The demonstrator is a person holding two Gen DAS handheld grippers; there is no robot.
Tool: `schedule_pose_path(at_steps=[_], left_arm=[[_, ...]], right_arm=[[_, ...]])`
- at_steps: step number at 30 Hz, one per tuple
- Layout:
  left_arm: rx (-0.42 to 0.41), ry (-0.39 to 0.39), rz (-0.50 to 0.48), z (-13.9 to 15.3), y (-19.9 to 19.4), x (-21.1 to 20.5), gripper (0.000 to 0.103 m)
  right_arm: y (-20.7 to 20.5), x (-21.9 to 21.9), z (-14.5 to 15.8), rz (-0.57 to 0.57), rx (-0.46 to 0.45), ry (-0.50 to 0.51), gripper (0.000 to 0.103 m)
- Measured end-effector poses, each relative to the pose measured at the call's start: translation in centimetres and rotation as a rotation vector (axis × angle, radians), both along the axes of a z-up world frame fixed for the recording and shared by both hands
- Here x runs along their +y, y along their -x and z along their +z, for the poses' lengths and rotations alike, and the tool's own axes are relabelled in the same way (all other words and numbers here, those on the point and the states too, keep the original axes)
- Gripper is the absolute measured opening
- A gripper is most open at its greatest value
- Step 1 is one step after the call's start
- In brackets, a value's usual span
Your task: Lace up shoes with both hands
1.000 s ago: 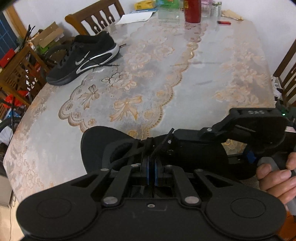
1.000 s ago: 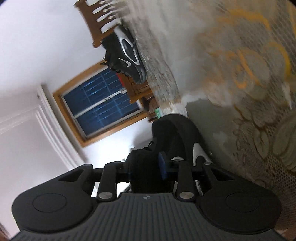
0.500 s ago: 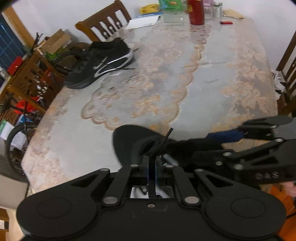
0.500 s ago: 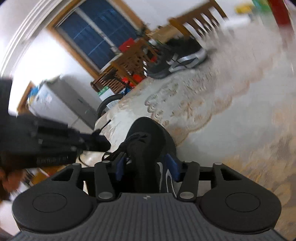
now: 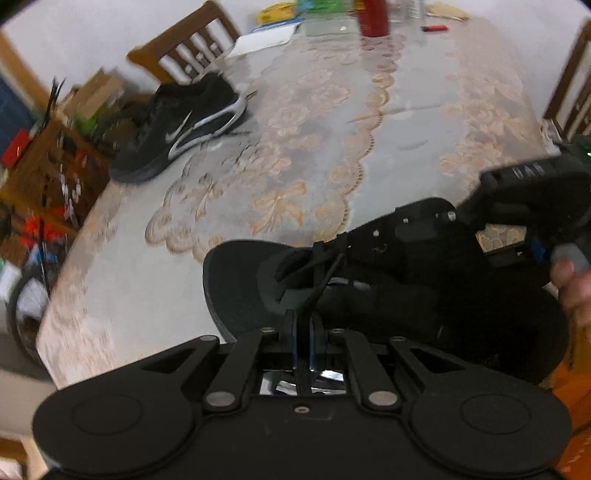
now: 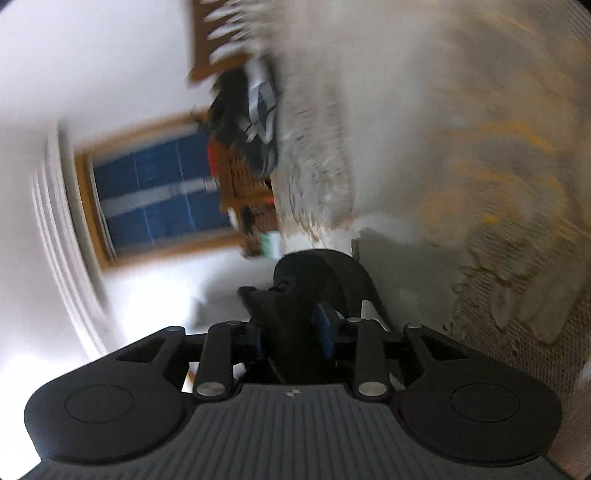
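Note:
A black shoe (image 5: pixel 236 280) lies at the near table edge, toe pointing away from me. My left gripper (image 5: pixel 303 332) is shut on its black lace (image 5: pixel 325 280), which rises taut from the eyelets to the pads. My right gripper (image 5: pixel 373 236) comes in from the right and clamps the shoe's upper. In the blurred, sideways right wrist view, the right gripper (image 6: pixel 291 332) has blue pads (image 6: pixel 325 328) pressed on both sides of the black shoe (image 6: pixel 332 273). A hand (image 5: pixel 569 280) holds the right tool.
The second black shoe (image 5: pixel 181 125) with a white swoosh sits at the table's far left edge, also seen as the second shoe (image 6: pixel 255 110). Far back are a red can (image 5: pixel 373 18), papers (image 5: pixel 262 38) and a lighter (image 5: pixel 436 27). Wooden chairs (image 5: pixel 184 55) flank the lace-covered table (image 5: pixel 406 122).
The right gripper has rolled back onto its side while holding the shoe, and its view is turned and blurred. The left gripper keeps hold of the lace; its view has shifted slightly.

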State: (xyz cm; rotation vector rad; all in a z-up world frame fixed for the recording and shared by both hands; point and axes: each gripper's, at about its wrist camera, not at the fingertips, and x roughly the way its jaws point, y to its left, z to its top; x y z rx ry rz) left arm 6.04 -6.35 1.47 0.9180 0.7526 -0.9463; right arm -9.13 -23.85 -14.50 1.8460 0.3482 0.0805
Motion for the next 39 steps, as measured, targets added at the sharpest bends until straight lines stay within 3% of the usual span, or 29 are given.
schedule_pose_path(at_steps=[3, 10, 12, 15, 24, 39], left_arm=[[-0.045, -0.005, -0.04, 0.1, 0.6, -1.0, 0.005], [-0.044, 0.04, -0.049, 1.8, 0.0, -1.5, 0.006], [-0.028, 0.021, -0.062, 1.5, -0.1, -2.0, 0.006], [-0.081, -0.049, -0.134, 0.2, 1.0, -2.8, 0.006], [-0.335, -0.297, -0.329, -3.3, 3.8, -4.2, 0.003], [-0.344, -0.311, -0.316, -4.0, 3.9, -4.4, 0.003]], right_arm=[[0.6, -0.5, -0.5, -0.038, -0.002, -0.055, 0.032], [0.8, -1.5, 0.0, -0.033, -0.007, -0.017, 0.032], [0.7, -1.6, 0.1, -0.023, -0.014, -0.008, 0.033], [0.5, -1.7, 0.1, -0.009, -0.024, 0.006, 0.033], [-1.0, 0.1, -0.3, -0.015, -0.04, -0.015, 0.035], [-1.2, 0.4, -0.3, -0.017, -0.057, 0.005, 0.037]])
